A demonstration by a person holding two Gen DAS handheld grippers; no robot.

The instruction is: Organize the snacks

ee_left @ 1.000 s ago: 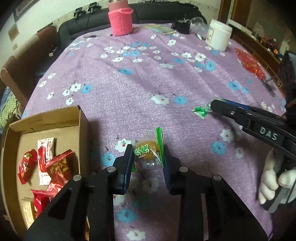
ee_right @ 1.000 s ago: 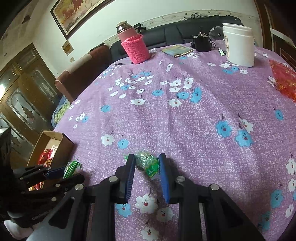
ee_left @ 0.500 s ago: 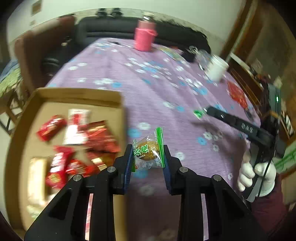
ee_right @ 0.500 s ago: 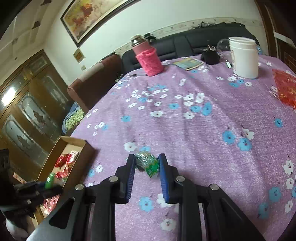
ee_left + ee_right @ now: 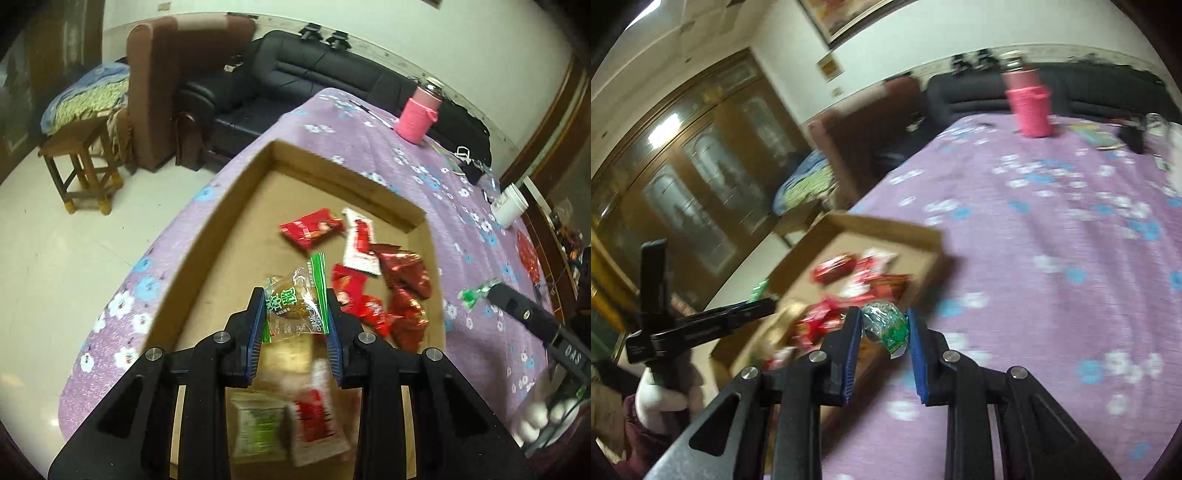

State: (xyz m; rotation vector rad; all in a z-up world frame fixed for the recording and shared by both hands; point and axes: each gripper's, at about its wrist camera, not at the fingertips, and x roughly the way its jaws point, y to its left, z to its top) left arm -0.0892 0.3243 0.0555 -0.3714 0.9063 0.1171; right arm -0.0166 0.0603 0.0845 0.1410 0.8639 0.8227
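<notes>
My left gripper (image 5: 295, 317) is shut on a clear pastry packet with green print (image 5: 297, 302) and holds it above the open cardboard box (image 5: 236, 221). Several red snack packets (image 5: 402, 280) lie in the box. My right gripper (image 5: 884, 328) is shut on a small green-wrapped candy (image 5: 888, 325) and holds it over the box's near right edge (image 5: 886, 229). The right gripper also shows in the left wrist view (image 5: 480, 293) with the green candy at its tip. The left gripper shows in the right wrist view (image 5: 764, 301), its held packet mostly hidden.
The purple flowered tablecloth (image 5: 461, 221) covers the table. A pink-sleeved flask (image 5: 419, 118), a white jar (image 5: 511, 206) and a red packet (image 5: 526, 254) stand further back. A black sofa (image 5: 314, 74), brown armchair (image 5: 155, 92) and wooden stool (image 5: 85, 166) lie beyond the table's left edge.
Both grippers have swung left with their snacks. The left one has moved from beside the box to above its middle. The right one has moved from mid-table to the box's right edge.
</notes>
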